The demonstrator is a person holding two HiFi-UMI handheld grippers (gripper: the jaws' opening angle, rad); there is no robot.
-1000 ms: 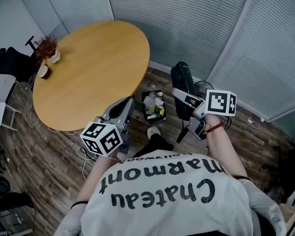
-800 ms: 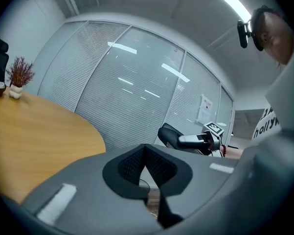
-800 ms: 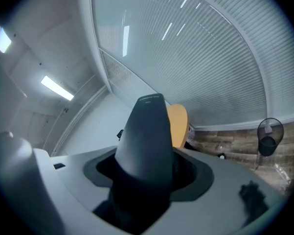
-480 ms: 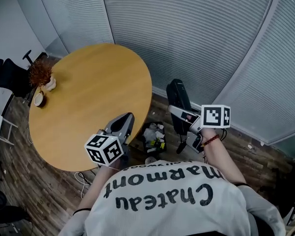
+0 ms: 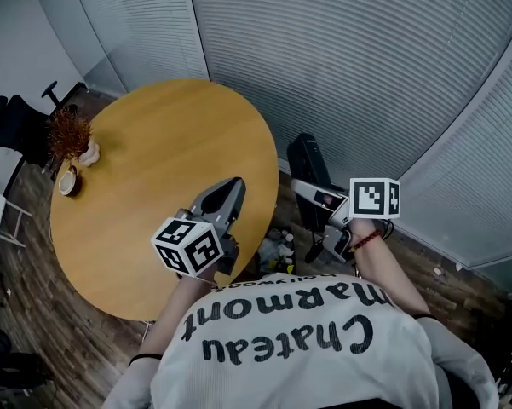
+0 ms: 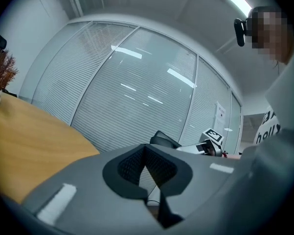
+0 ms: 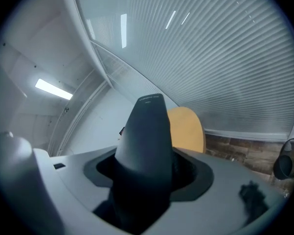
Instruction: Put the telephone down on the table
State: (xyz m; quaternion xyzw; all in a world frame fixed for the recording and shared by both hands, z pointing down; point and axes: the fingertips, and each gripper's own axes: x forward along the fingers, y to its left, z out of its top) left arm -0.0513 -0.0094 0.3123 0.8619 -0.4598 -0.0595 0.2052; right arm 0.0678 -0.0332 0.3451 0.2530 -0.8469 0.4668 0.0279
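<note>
The telephone (image 5: 307, 162) is a black tapered handset, standing up between the jaws of my right gripper (image 5: 317, 196), which is shut on it off the table's right side, over the floor. In the right gripper view the telephone (image 7: 147, 126) fills the middle, rising out of my right gripper (image 7: 147, 175). My left gripper (image 5: 228, 191) is shut with nothing in it and hangs over the right edge of the round wooden table (image 5: 153, 152). In the left gripper view my left gripper (image 6: 147, 154) shows its pads pressed together, with the table (image 6: 24, 131) at left.
A dried plant (image 5: 68, 135) and a small bowl (image 5: 66, 180) sit at the table's far left edge. A black office chair (image 5: 17, 124) stands beyond them. A bin of rubbish (image 5: 279, 250) is on the wood floor under the table's right side. Blinds cover the walls.
The person has stepped closer to the table. My left gripper has moved from beside the table's edge to above it. The right gripper still holds the telephone in much the same pose.
</note>
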